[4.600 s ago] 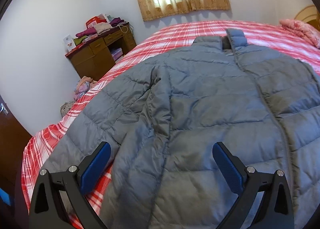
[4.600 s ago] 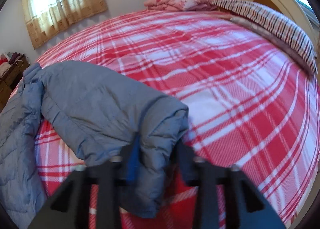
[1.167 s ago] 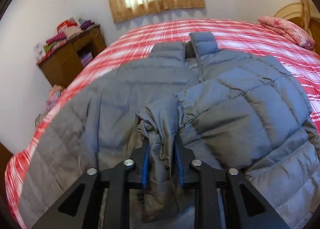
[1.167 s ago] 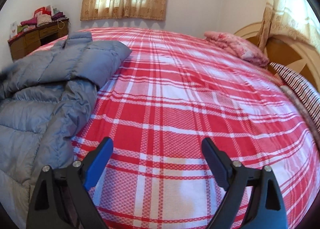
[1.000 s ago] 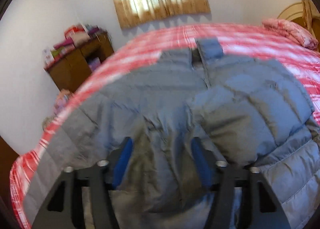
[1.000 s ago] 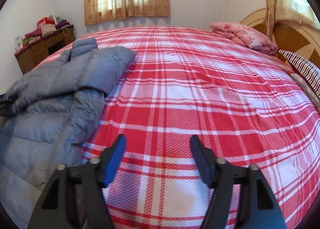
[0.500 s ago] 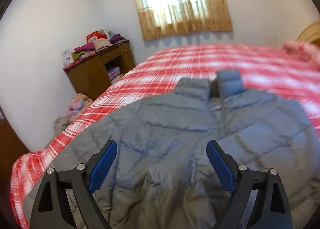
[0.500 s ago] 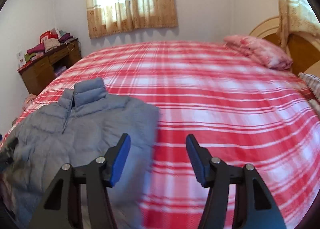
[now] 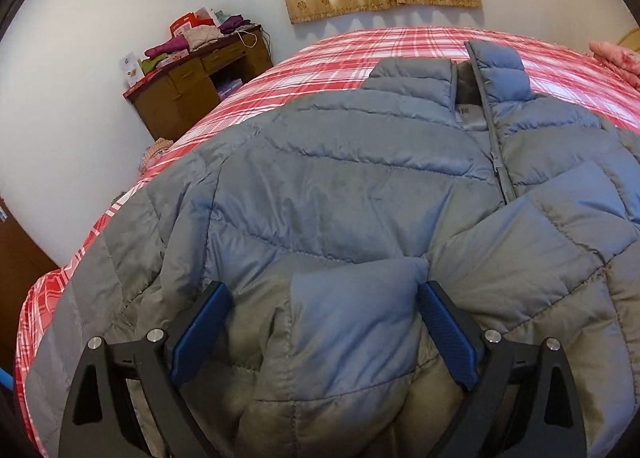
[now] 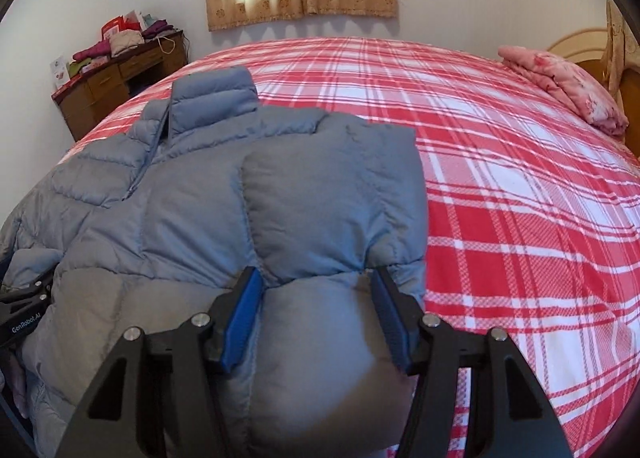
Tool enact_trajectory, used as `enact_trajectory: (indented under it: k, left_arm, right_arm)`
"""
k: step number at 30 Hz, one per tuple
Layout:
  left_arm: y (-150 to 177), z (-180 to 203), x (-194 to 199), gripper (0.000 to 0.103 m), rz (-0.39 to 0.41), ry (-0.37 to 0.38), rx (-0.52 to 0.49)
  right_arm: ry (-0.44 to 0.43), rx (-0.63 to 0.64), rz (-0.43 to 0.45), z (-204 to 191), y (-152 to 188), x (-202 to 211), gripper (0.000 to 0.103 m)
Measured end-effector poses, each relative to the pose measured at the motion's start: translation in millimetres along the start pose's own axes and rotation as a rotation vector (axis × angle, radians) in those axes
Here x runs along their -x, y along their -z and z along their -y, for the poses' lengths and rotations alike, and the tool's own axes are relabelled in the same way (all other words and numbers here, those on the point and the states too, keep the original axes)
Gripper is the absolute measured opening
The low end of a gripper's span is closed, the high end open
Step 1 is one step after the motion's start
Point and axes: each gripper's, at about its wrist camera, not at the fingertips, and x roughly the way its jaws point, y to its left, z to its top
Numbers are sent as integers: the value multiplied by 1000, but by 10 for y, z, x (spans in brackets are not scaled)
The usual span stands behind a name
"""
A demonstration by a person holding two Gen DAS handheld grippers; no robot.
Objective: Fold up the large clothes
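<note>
Left wrist view: the grey puffer jacket (image 9: 352, 185) lies spread on the red plaid bed (image 9: 360, 45), collar at the far end. The left claw (image 9: 324, 334) is opening, its jaws wide around a folded sleeve (image 9: 352, 322) without pressing it.

Right wrist view: the right claw (image 10: 316, 318) straddles the jacket's right edge at about half width; whether it grips, I cannot tell.

Black tongs (image 9: 323, 334) carry blue ribbed pads (image 9: 200, 334), silver screws, white "GenRobot.AI" lettering.
</note>
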Motion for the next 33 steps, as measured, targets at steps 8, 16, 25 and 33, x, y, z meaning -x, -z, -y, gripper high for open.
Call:
enact_trajectory:
  k: [8, 16, 25, 33]
  left_arm:
    - [-4, 55, -34, 98, -7, -11, -9]
    - [8, 78, -53, 99, -8, -12, -7]
    - [16, 92, -59, 100, 0, -26, -10]
    - [40, 114, -71, 101, 7, -36, -12]
  right_arm:
    - [33, 25, -33, -93, -8, -92, 61]
    - [68, 50, -39, -144, -6, -108, 61]
    - [96, 99, -49, -207, -70, -25, 60]
    - [2, 143, 99, -582, -169, 652, 63]
